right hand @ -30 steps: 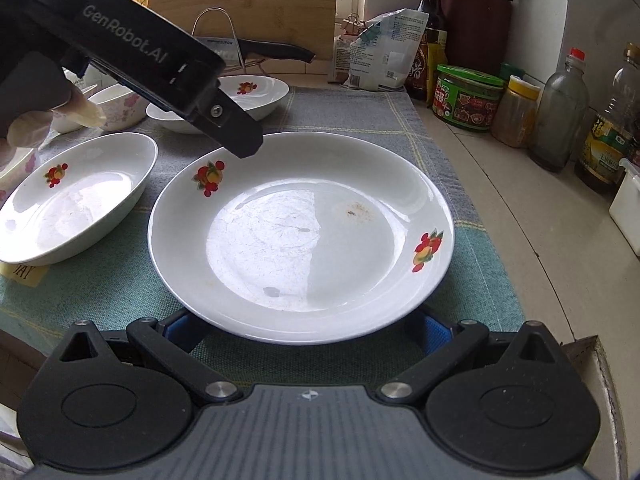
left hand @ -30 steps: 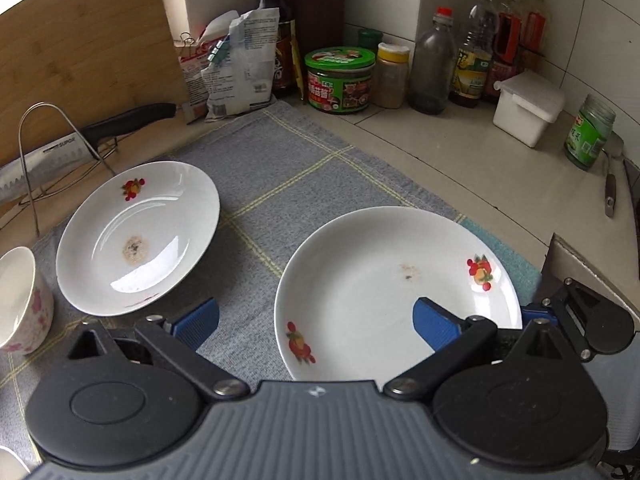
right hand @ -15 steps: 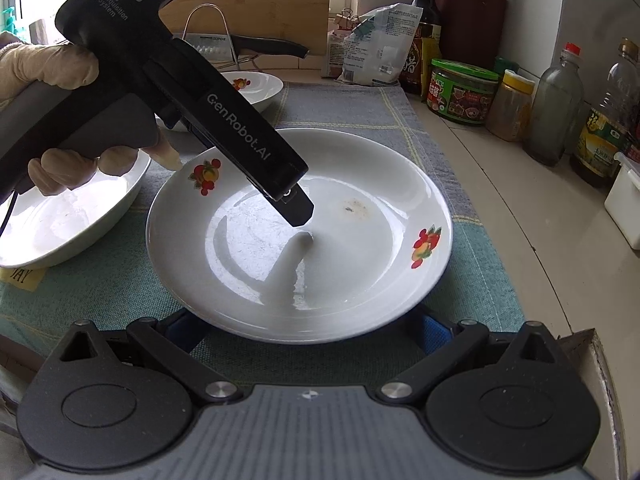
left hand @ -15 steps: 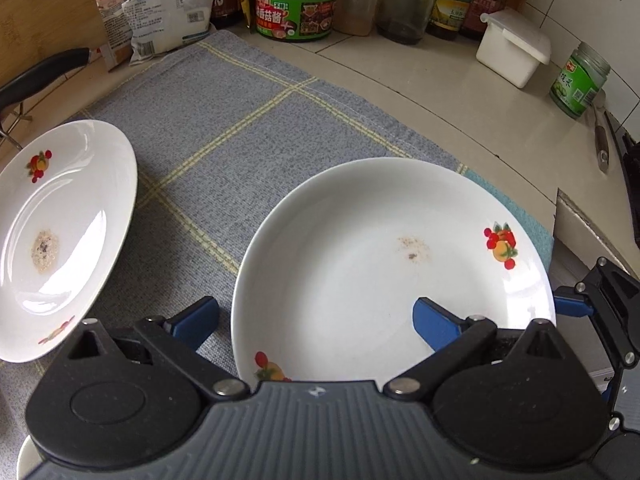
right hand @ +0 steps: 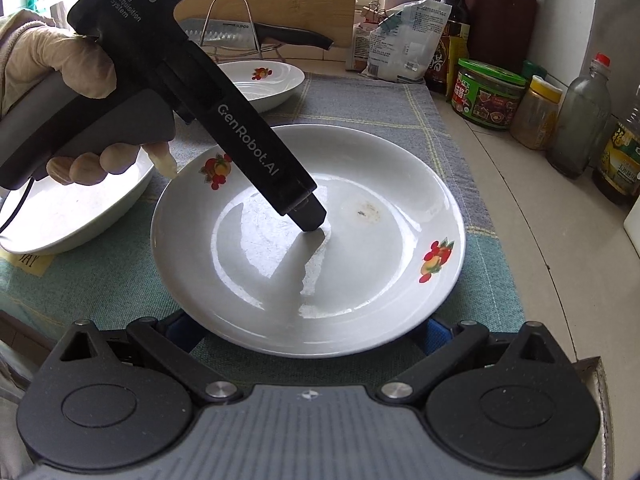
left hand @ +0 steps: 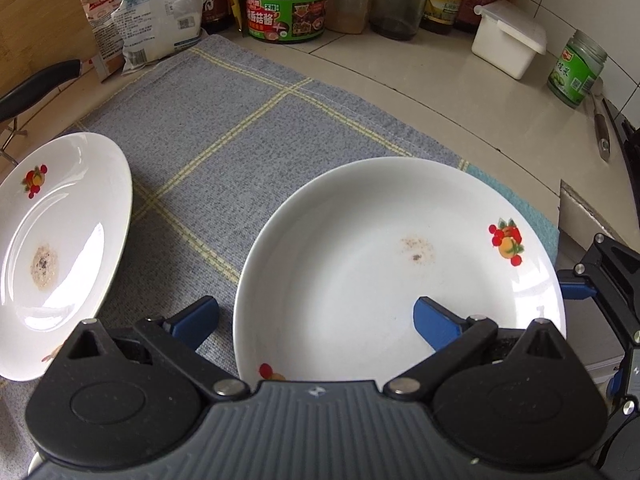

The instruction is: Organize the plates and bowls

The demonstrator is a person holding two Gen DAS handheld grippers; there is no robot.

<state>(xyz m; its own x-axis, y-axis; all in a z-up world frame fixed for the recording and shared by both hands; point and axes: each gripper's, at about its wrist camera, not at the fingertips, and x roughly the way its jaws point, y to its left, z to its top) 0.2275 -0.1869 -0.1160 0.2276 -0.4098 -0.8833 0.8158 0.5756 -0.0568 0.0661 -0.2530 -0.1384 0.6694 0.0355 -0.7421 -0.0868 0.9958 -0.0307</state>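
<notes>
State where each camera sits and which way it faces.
Left wrist: on the left gripper, looking down over the white fruit-print plate toward the jars; its open blue fingers show.
Right wrist: on the right gripper, low at the plate's near rim, facing the gloved hand.
Shared: that plate and the green-lidded jar.

On the left gripper (right hand: 308, 216), poised over the white plate (right hand: 360, 280), white letters along the dark barrel read "GenRobot.AI", and up by the handle "DAS" with "Data Acquisition System" beneath. Behind the plate, the knife (right hand: 256, 32) on the wire rack bears "SUPOR" on its blade. Left of the plate, a yellow tag (right hand: 30, 262) on the cloth shows "JAY". The green-lidded jar (left hand: 286, 4) beyond the plate carries Chinese characters, too small to make out with certainty.
</notes>
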